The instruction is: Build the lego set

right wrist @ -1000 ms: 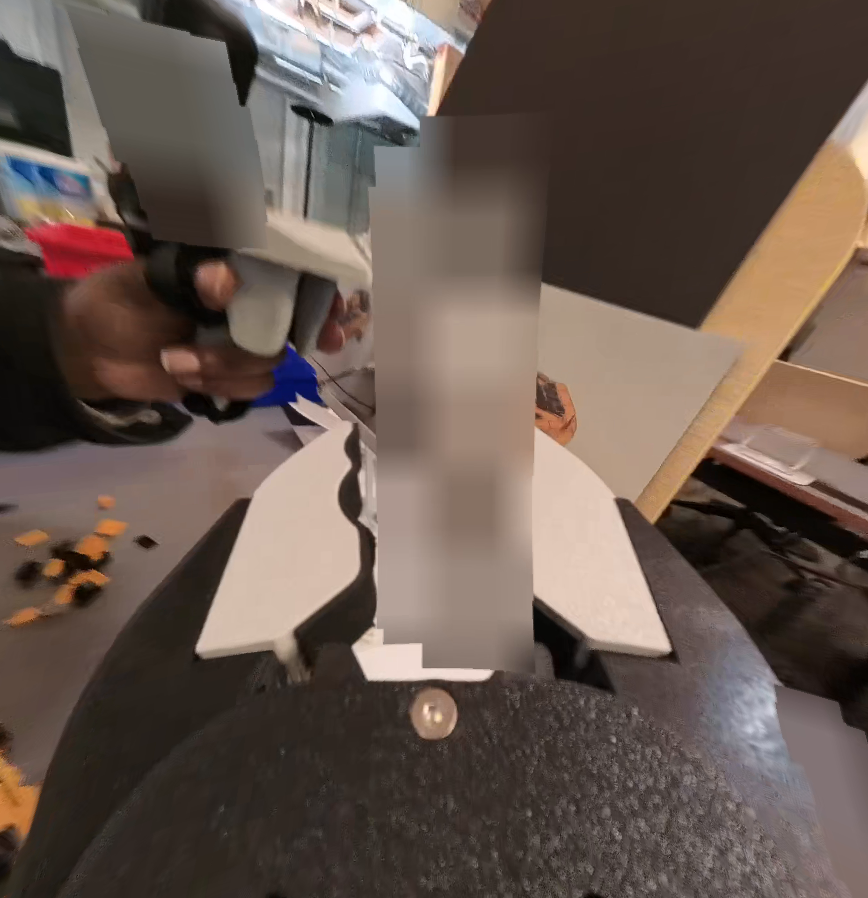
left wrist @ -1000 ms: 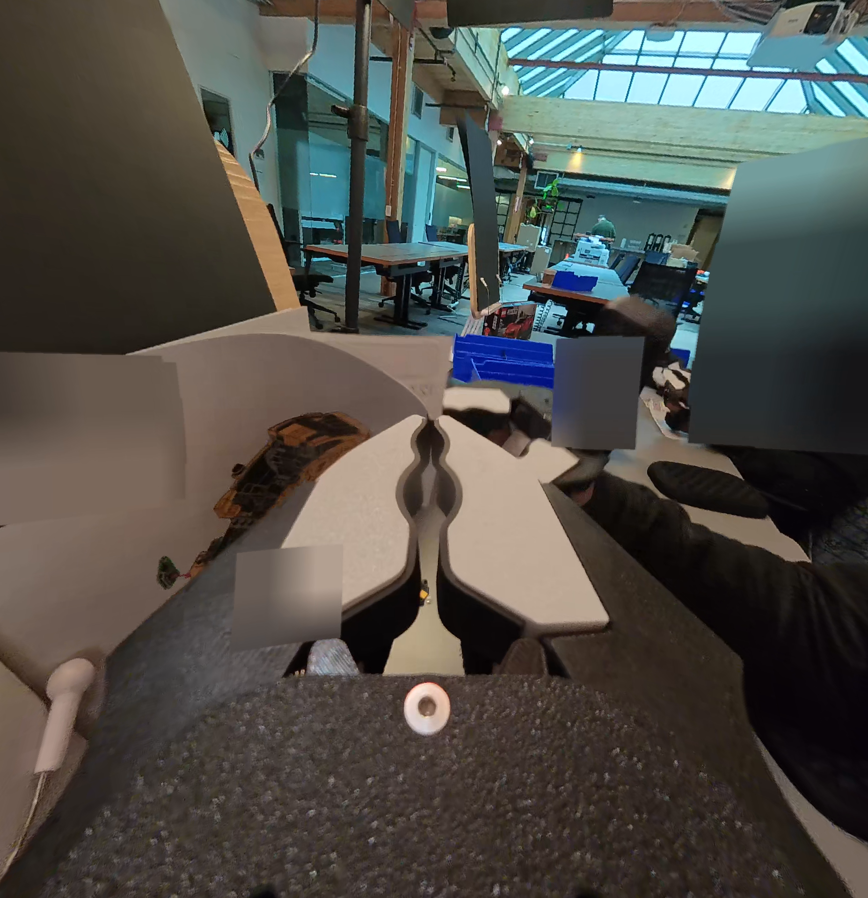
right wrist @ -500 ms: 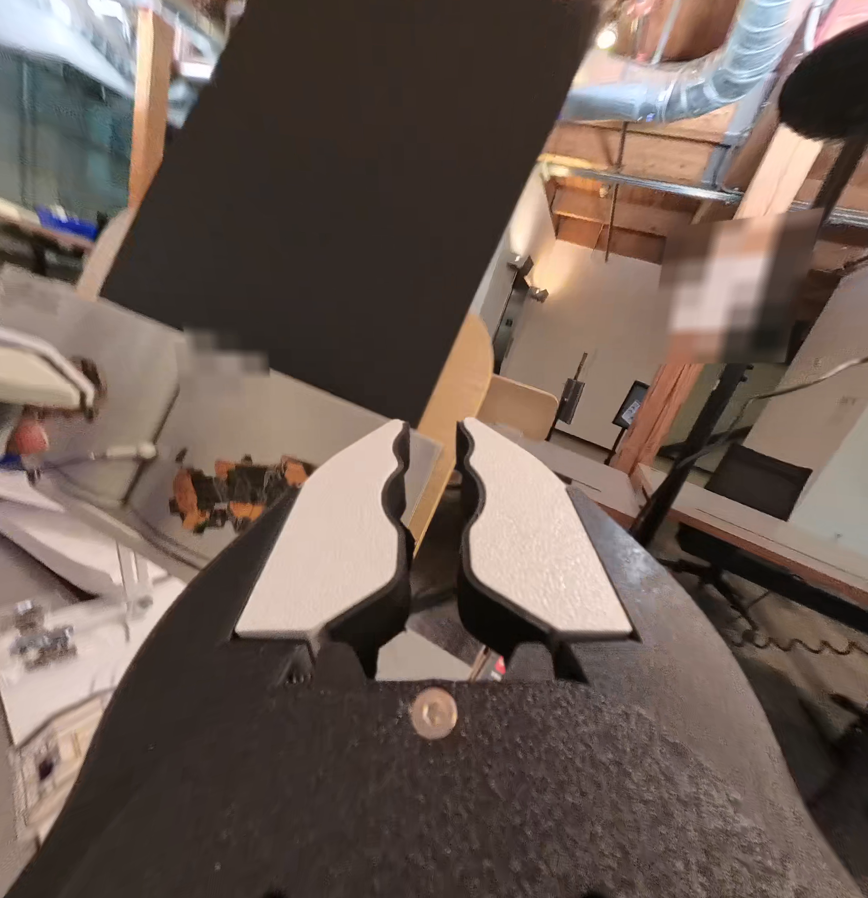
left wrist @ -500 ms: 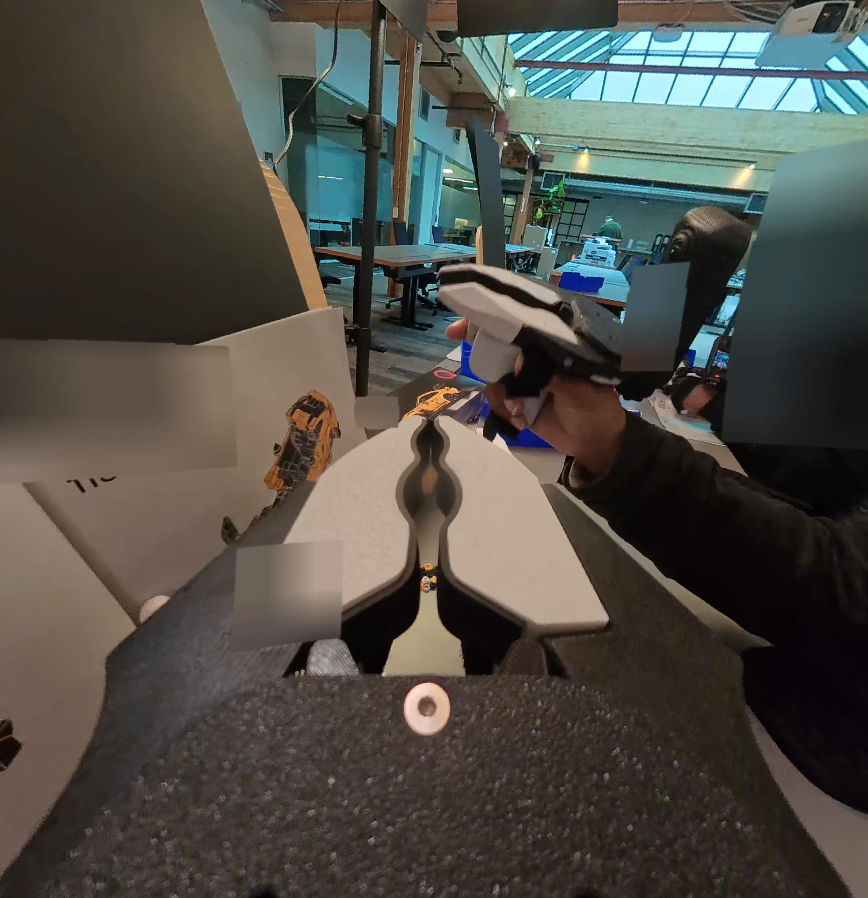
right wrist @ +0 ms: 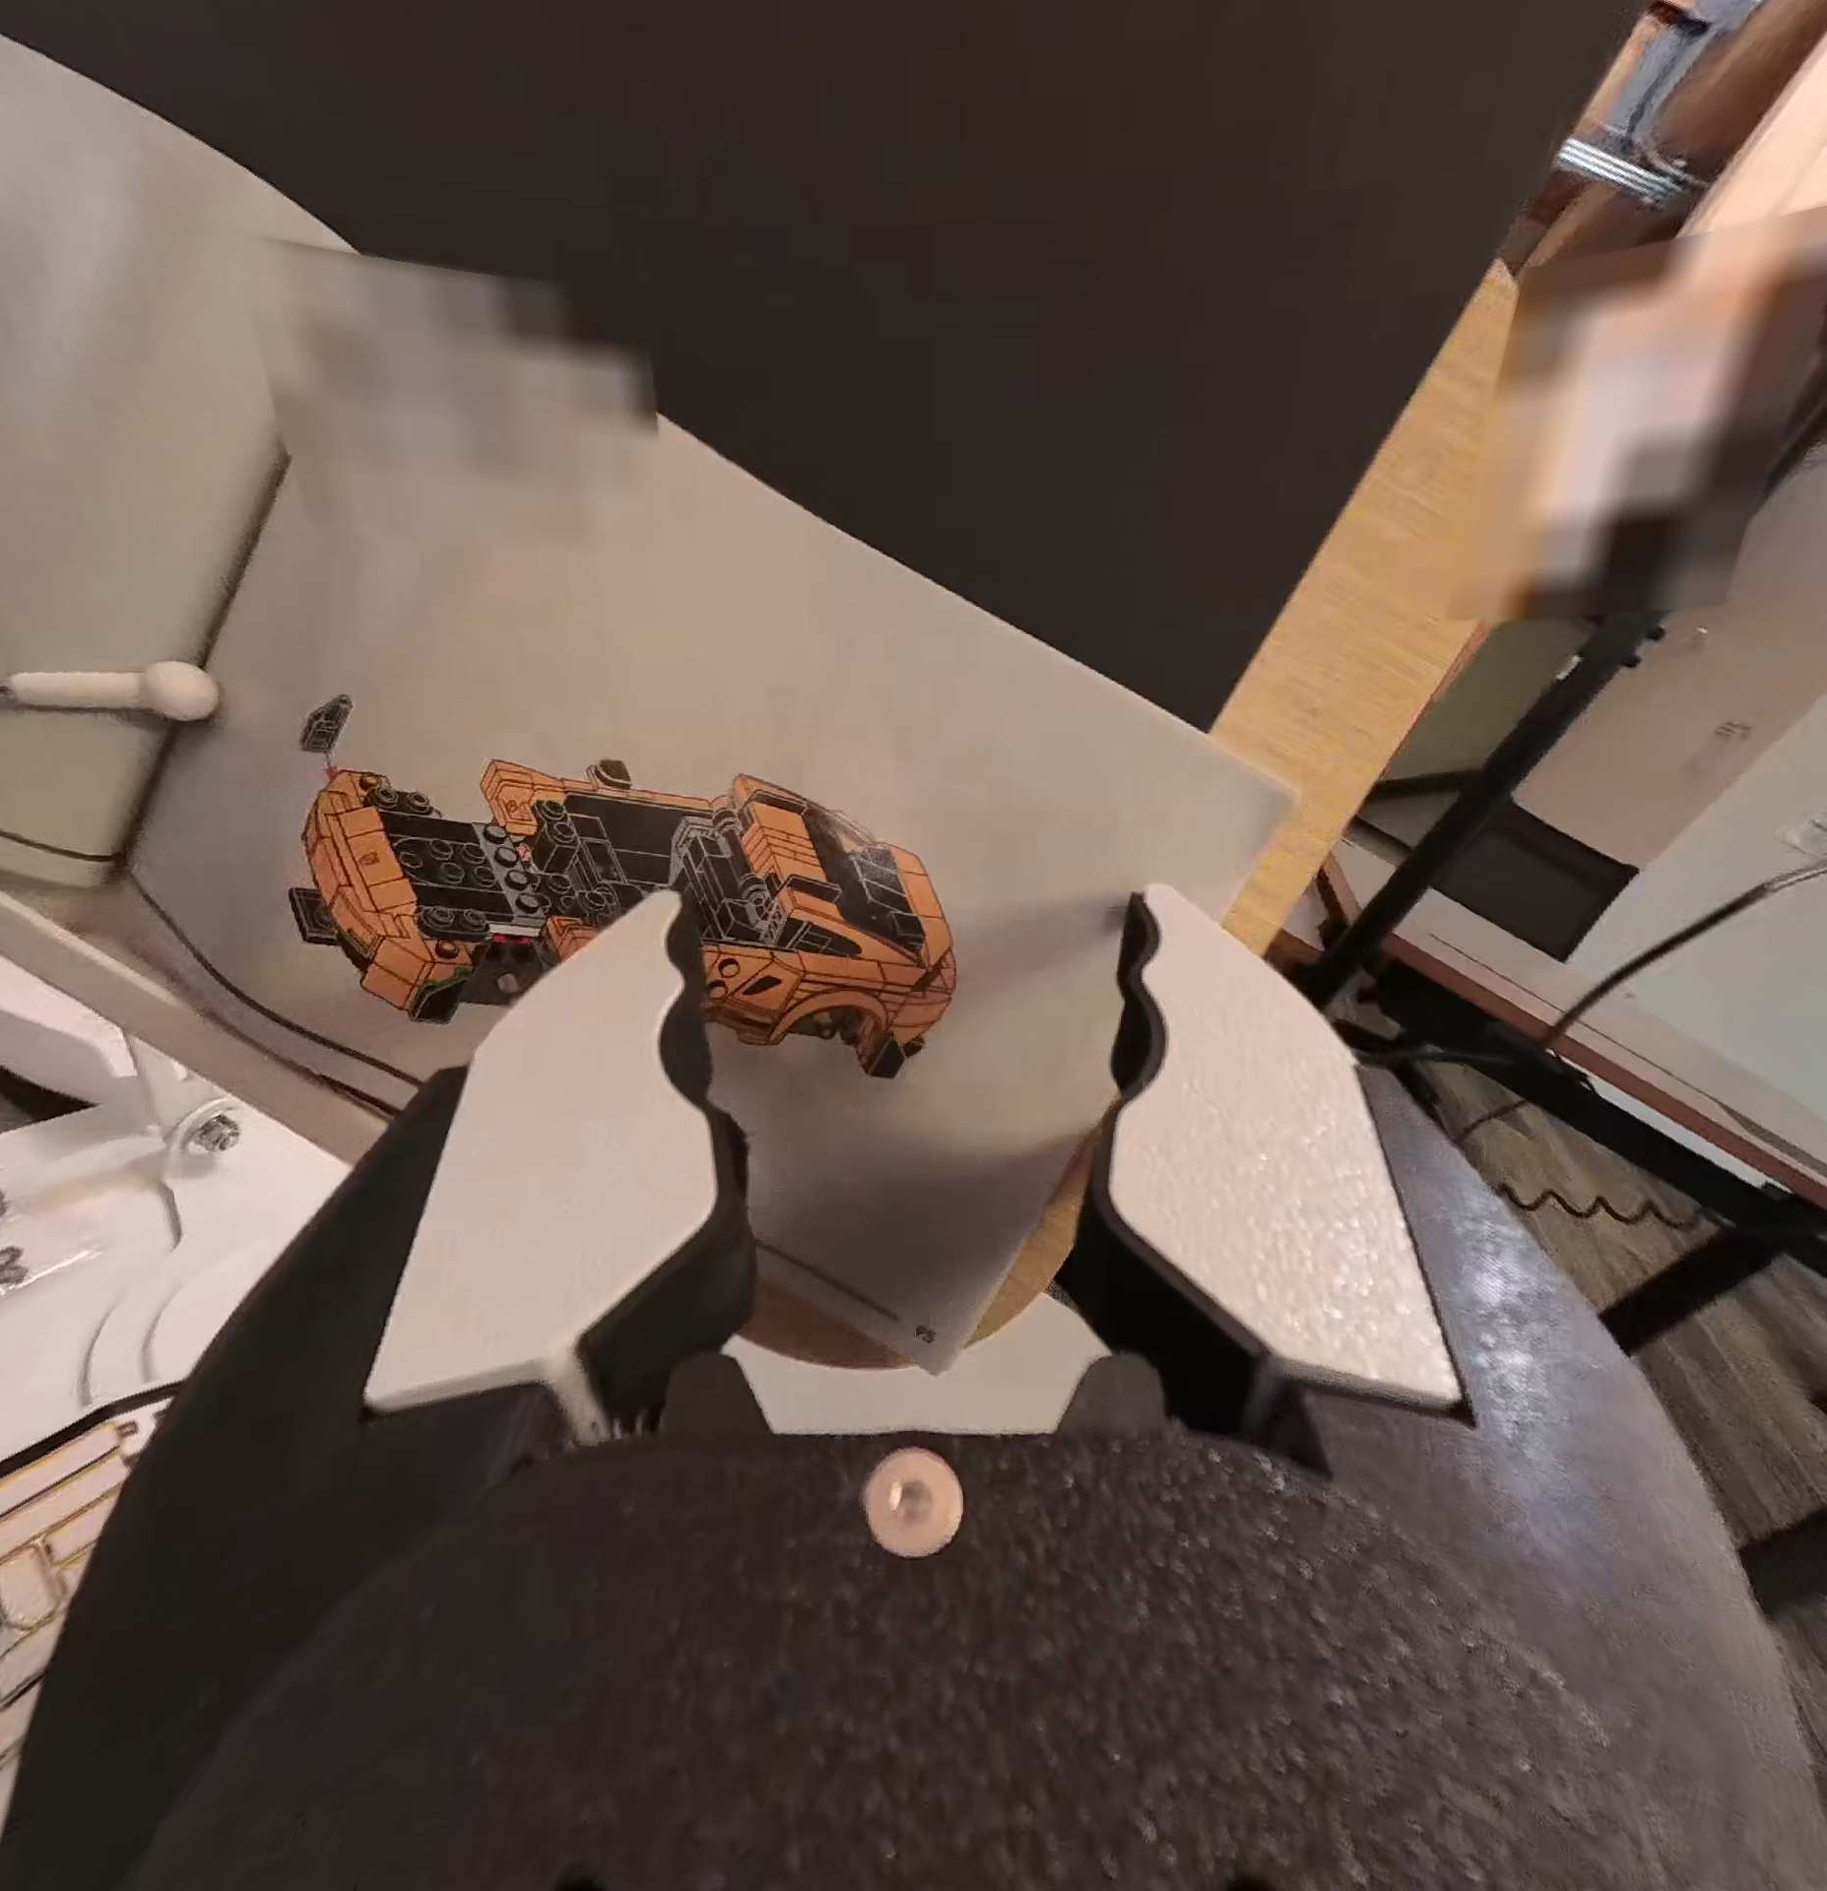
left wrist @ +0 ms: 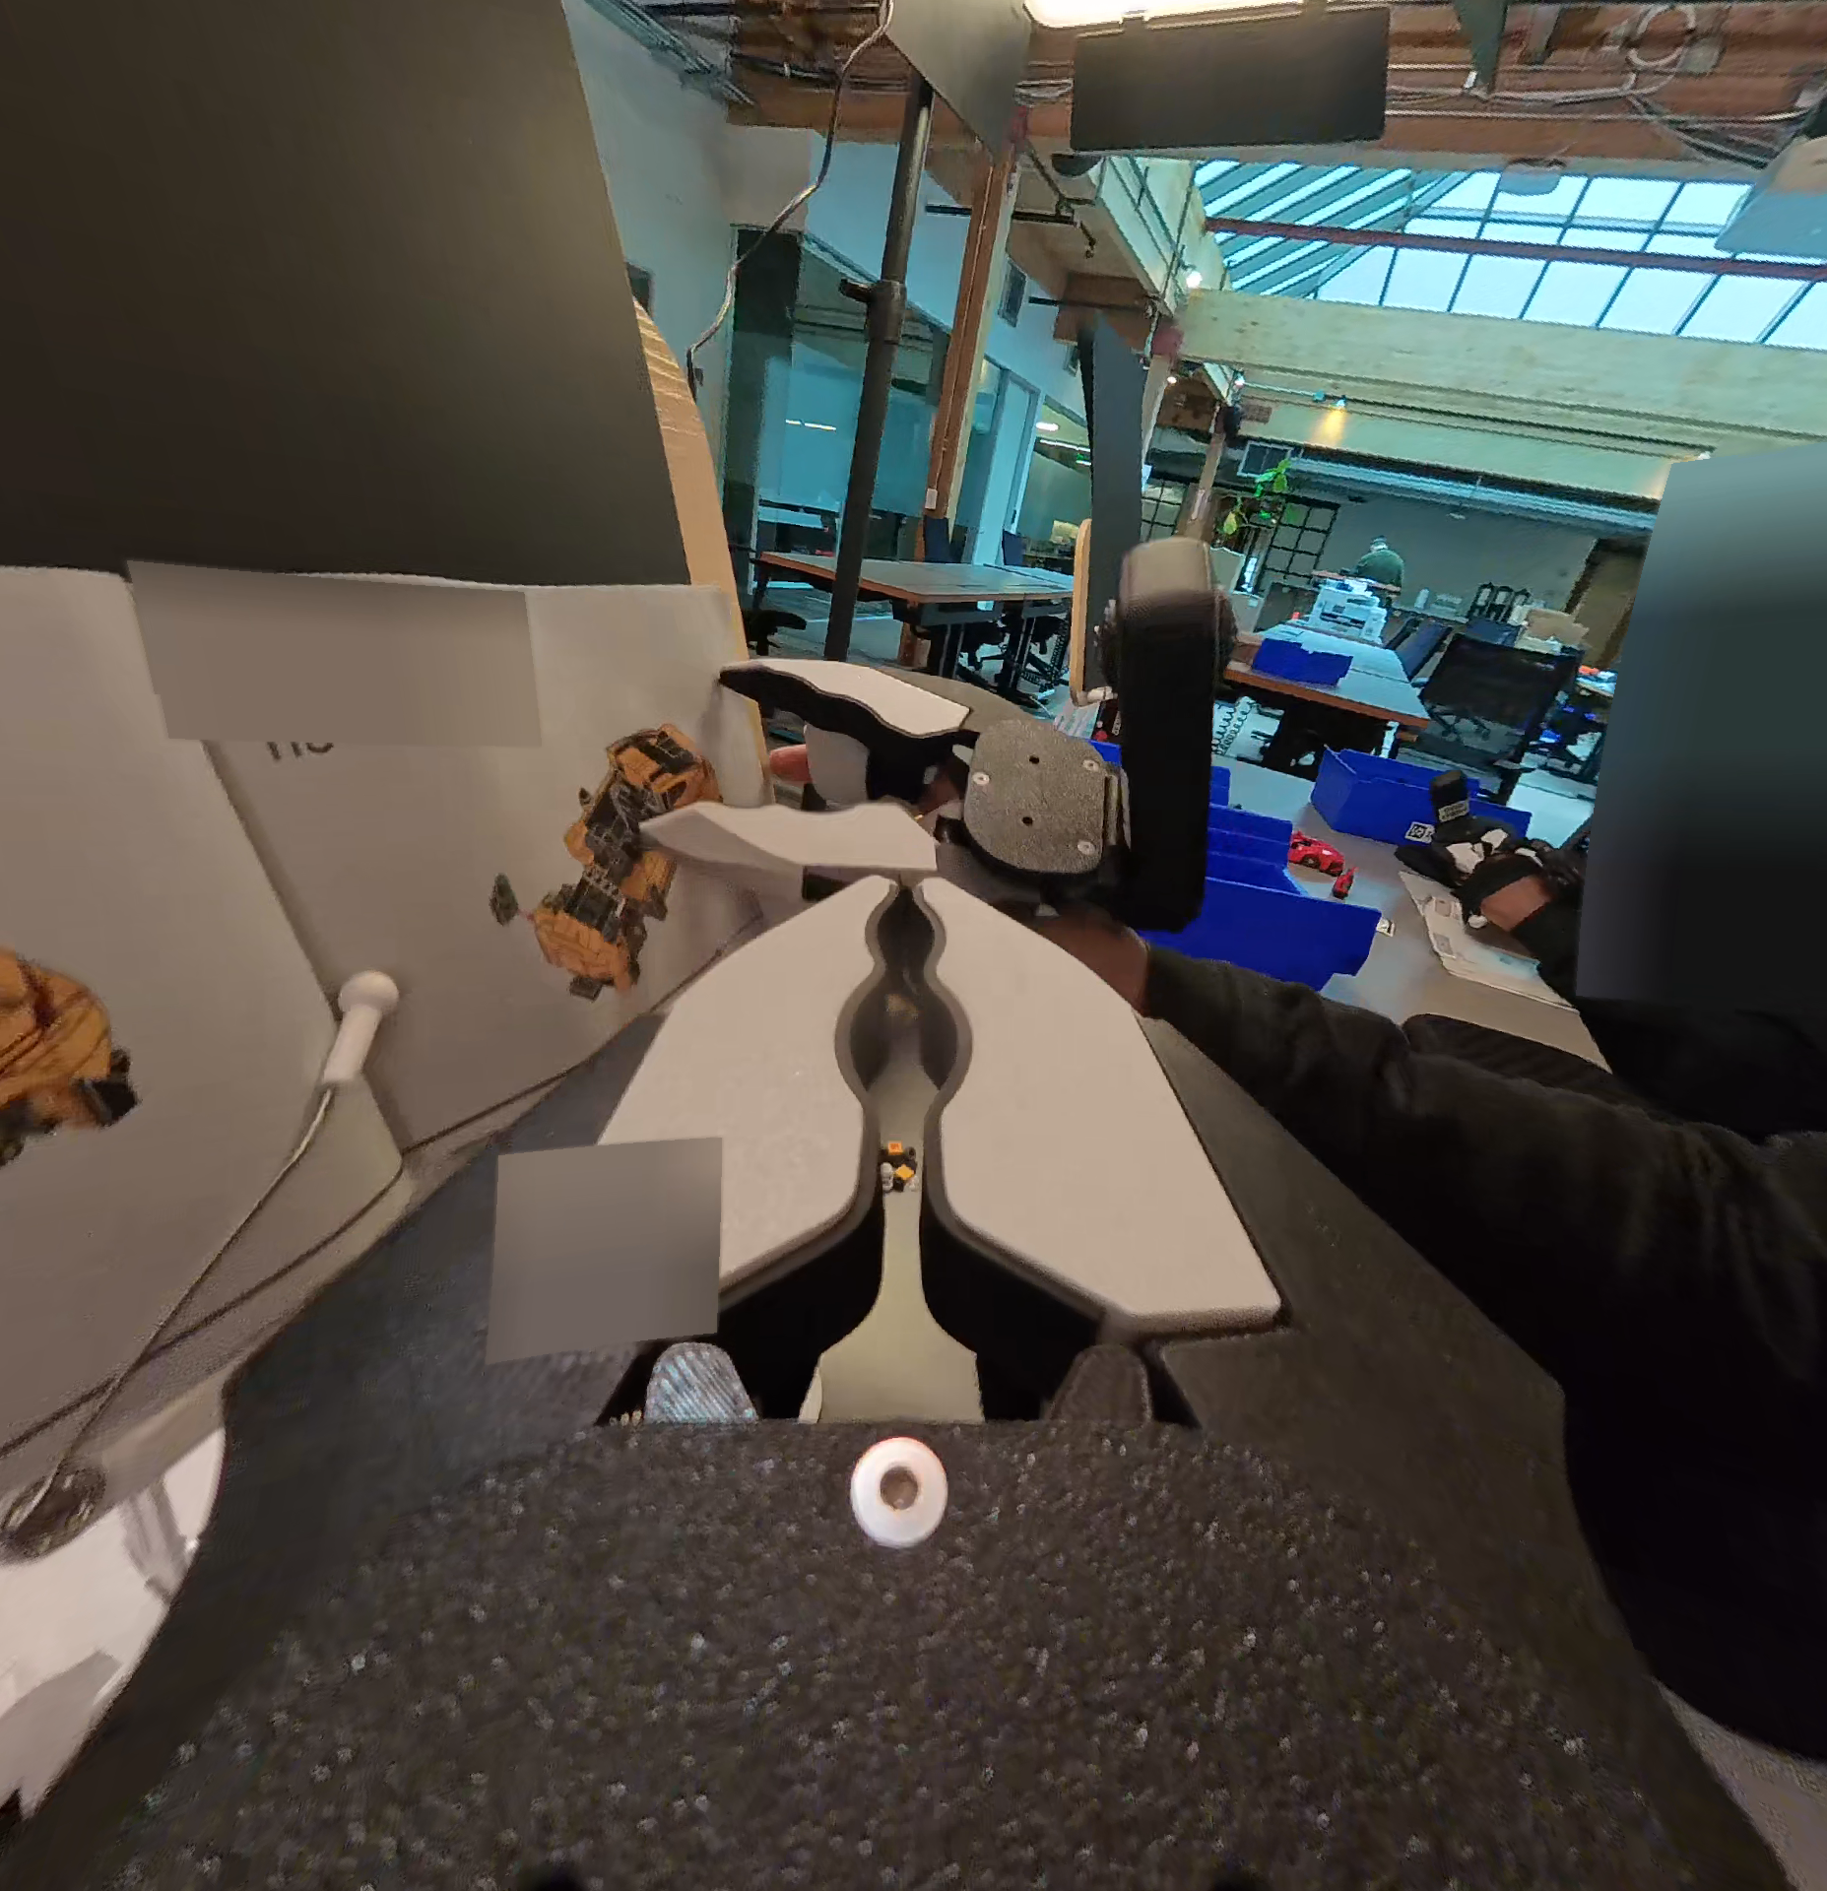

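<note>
The instruction booklet stands open against a black panel, and its page [left wrist: 397, 819] shows an orange and black car drawing [right wrist: 633, 900]. My right gripper [right wrist: 904, 900] is open and empty. The page's lower right corner [right wrist: 929, 1330] lies between its fingers, not pinched. It also shows in the left wrist view [left wrist: 694, 752], open beside the drawing. My left gripper [left wrist: 901, 895] is shut at the tips. A tiny orange and black lego piece [left wrist: 899, 1167] sits in the slit between its fingers.
A white peg on a wire [left wrist: 361, 1013] rests on the booklet and shows in the right wrist view [right wrist: 162, 691] too. Blue bins [left wrist: 1267, 921] and a red lego car [left wrist: 1313, 849] sit on the table to the right. A wooden board [right wrist: 1328, 634] stands behind the page.
My right gripper let go of the paper it held, swung up from the table to the booklet page and opened wide. My left gripper stayed shut and tilted up slightly.
</note>
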`<state>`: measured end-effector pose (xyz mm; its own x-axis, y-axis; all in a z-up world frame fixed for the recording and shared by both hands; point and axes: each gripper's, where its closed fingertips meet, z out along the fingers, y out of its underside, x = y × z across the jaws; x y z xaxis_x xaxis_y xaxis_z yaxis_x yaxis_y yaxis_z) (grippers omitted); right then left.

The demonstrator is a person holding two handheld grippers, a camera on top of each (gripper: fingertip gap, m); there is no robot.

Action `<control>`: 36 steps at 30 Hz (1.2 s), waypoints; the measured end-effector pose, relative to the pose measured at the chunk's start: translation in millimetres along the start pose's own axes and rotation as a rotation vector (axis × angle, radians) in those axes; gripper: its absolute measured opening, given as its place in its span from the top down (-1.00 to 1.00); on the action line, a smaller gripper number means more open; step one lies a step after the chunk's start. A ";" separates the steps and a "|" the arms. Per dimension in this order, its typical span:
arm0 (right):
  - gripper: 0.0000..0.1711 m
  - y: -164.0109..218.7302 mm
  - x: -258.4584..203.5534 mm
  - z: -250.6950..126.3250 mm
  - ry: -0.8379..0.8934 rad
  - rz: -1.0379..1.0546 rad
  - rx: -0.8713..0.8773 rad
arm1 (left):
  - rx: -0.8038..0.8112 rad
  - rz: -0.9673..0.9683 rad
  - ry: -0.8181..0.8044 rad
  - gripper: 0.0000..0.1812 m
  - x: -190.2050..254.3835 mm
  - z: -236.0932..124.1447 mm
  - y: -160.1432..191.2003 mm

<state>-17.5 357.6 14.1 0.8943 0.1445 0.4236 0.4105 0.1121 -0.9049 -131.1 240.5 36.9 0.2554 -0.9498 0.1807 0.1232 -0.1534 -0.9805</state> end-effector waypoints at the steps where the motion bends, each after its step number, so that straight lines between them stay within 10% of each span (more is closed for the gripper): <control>1: 0.15 -0.1 -0.2 0.2 0.004 0.007 -0.002 | 0.007 0.007 -0.006 1.00 0.7 -5.5 1.7; 9: 1.00 9.2 -5.1 -1.6 0.015 -0.005 -0.083 | 0.085 -0.092 0.005 1.00 -2.8 -24.2 16.5; 14: 0.92 -14.2 12.6 -15.4 0.096 -0.023 -0.006 | 0.089 -0.107 -0.007 1.00 -10.3 -30.8 22.4; 16: 0.34 -26.1 24.2 -14.8 0.126 -0.022 0.016 | 0.102 -0.120 -0.007 1.00 -12.5 -33.2 20.4; 18: 0.19 -15.2 19.4 -1.9 0.044 0.026 -0.075 | 0.109 -0.131 -0.002 1.00 -12.1 -34.2 19.9; 32: 1.00 -6.2 9.2 -1.6 0.053 -0.038 -0.099 | 0.122 -0.113 -0.012 1.00 -14.4 -42.9 18.6; 36: 0.23 -20.8 23.8 -1.4 0.093 -0.017 -0.041 | 0.122 -0.117 -0.016 1.00 -16.5 -42.8 19.8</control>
<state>-4.5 357.3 42.9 0.8991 0.0509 0.4348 0.4308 0.0735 -0.8994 -173.9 241.4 11.2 0.2480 -0.9226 0.2956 0.2682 -0.2278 -0.9360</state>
